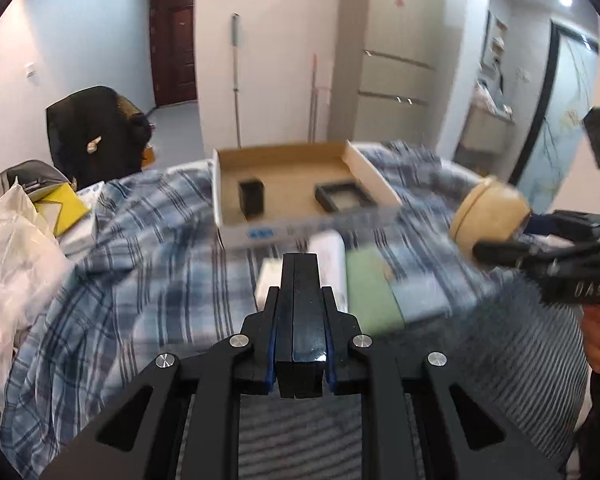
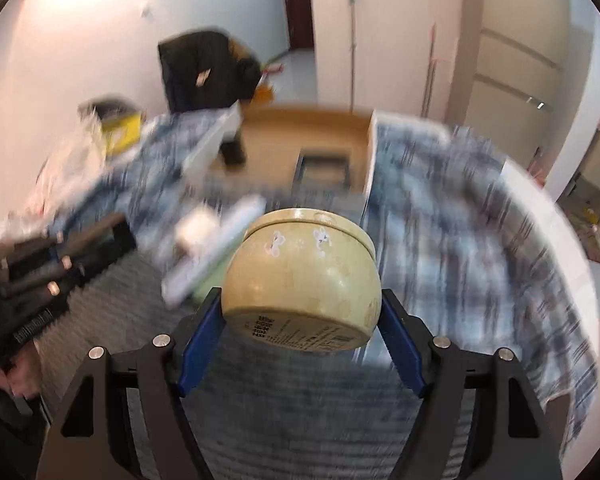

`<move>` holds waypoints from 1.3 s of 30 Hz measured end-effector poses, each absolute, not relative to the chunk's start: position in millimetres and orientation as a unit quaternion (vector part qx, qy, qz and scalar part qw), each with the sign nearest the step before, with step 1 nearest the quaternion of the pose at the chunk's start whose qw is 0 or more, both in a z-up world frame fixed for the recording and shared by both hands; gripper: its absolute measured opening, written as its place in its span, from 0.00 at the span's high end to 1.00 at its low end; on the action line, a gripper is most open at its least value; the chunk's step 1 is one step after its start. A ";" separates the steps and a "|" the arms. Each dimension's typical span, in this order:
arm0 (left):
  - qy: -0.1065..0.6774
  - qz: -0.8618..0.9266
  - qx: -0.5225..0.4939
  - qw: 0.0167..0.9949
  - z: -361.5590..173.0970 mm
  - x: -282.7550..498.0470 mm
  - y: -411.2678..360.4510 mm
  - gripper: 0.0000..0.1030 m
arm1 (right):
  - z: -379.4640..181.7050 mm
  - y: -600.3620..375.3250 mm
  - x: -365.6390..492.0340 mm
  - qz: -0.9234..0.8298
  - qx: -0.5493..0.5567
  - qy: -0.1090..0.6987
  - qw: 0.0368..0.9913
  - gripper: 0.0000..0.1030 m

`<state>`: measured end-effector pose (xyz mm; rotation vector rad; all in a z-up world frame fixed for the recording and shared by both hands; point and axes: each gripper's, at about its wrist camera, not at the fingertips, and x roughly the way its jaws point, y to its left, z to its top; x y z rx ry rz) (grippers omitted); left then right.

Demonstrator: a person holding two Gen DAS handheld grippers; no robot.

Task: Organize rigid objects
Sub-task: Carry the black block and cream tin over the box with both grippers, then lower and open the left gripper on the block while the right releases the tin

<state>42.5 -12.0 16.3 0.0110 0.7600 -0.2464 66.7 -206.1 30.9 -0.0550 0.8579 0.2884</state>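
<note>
We look across a bed [image 1: 140,240] draped in a blue plaid cover, where an open cardboard box [image 1: 300,184] lies at the far side with a small black box [image 1: 252,196] and a black square frame [image 1: 344,196] on its floor, and flat white and green boxes [image 1: 364,280] lie nearer to us. Our right gripper [image 2: 302,312] clamps a round beige tin [image 2: 304,280] by its sides, tilted and lifted clear of the bed. Our left gripper [image 1: 300,258] has its jaws pressed together, holding nothing.
</note>
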 end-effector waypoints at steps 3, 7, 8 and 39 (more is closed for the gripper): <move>0.349 -0.108 0.006 0.931 39.3 61.7 -10.9 0.82 | 68.7 -201.2 87.8 0.110 -0.024 0.365 0.924 0.28; 0.312 -0.098 -0.006 0.945 81.4 96.1 -11.4 0.82 | 99.6 -198.6 123.3 0.103 0.027 0.344 0.933 0.28; 0.303 -0.095 -0.008 0.948 89.6 103.4 -11.6 0.82 | 104.4 -199.3 133.9 0.092 0.046 0.340 0.935 0.28; 0.386 -0.049 0.002 0.921 -39.6 291.7 -9.2 0.82 | -36.1 -176.0 310.7 0.061 0.112 0.502 0.855 0.28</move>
